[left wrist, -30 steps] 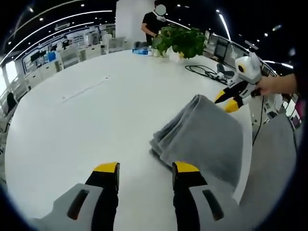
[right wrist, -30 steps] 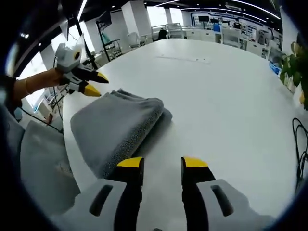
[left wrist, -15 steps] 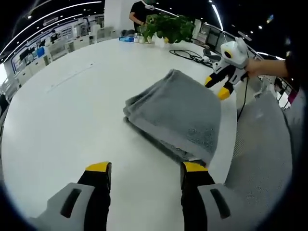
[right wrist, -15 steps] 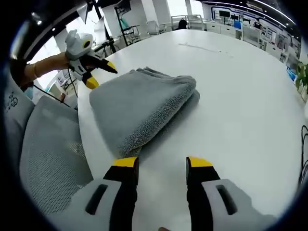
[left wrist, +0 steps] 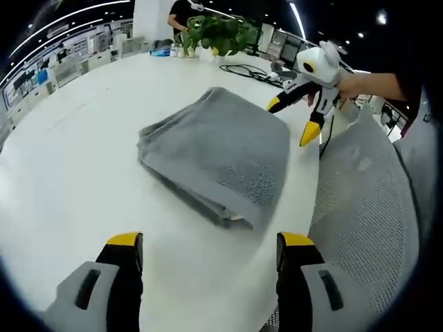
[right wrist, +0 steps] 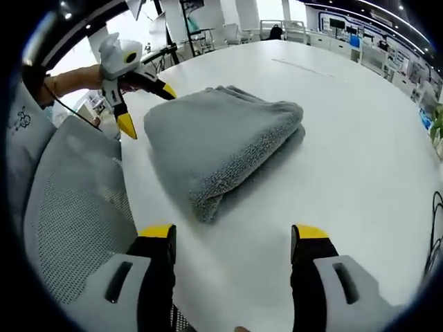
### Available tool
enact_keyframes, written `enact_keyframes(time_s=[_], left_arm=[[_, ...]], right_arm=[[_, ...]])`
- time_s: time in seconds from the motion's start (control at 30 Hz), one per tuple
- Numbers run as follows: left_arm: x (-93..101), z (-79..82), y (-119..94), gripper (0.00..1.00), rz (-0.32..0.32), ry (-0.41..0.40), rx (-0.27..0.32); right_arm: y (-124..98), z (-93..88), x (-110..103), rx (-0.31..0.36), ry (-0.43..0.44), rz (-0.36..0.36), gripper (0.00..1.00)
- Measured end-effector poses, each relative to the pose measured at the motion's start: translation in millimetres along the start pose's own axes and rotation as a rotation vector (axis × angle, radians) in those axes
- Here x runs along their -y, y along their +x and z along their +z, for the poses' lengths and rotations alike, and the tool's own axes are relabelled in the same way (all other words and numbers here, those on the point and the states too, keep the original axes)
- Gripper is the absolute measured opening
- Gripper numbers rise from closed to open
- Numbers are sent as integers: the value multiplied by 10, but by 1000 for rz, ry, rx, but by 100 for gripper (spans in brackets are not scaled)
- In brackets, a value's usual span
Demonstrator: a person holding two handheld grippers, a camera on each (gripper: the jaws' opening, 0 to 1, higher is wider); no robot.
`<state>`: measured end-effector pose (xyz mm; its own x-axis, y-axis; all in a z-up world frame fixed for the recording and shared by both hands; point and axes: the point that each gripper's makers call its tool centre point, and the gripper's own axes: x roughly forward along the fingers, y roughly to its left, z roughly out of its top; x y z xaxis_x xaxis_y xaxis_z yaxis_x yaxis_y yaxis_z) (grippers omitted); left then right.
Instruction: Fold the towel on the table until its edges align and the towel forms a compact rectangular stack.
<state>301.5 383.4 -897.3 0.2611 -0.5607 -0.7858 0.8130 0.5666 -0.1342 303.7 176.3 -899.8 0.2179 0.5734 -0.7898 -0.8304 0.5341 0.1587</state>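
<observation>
Now the towel point(left wrist: 218, 152) lies folded into a thick grey rectangle on the white table point(left wrist: 62, 173), close to the table's near edge, with its layered edges stacked roughly flush along the side facing the left gripper view. Since a second ago its shape has hardly altered; what has changed is around it. Both sets of jaws stand wider apart than they did, and neither touches the cloth. The left gripper point(left wrist: 208, 242) hangs back from the towel's layered end, jaws spread and empty. The right gripper point(right wrist: 235, 235) likewise sits short of the towel point(right wrist: 221, 142), its yellow tips well apart with bare table between them. In the right gripper view the left gripper point(right wrist: 142, 104) hovers just beside the towel's far corner near the table edge, jaws parted; in the left gripper view the right gripper point(left wrist: 294, 117) does the same at the opposite corner.

My judgement: the folding looks finished or nearly so, and the opened, withdrawn jaws suggest release, with only a small squaring of edges possibly left. A mesh chair point(right wrist: 76, 200) stands beside the table, and a potted plant point(left wrist: 214, 31) and a black cable point(left wrist: 249, 70) sit well apart at the far side.
</observation>
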Motion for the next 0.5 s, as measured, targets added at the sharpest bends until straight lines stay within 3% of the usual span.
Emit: enact_keyframes(time_s=[0.13,0.23,0.5], left_arm=[[52,1,66,80,-10,4,-5],[109,28,103,79,-21,2,0],[180,62,194,74,-34,16,1]], right_arm=[[44,24,-67,1,-5,18,66],[71,10,-105,-21,-59,22,64],[116,39,-147,-19,-62,42,61]])
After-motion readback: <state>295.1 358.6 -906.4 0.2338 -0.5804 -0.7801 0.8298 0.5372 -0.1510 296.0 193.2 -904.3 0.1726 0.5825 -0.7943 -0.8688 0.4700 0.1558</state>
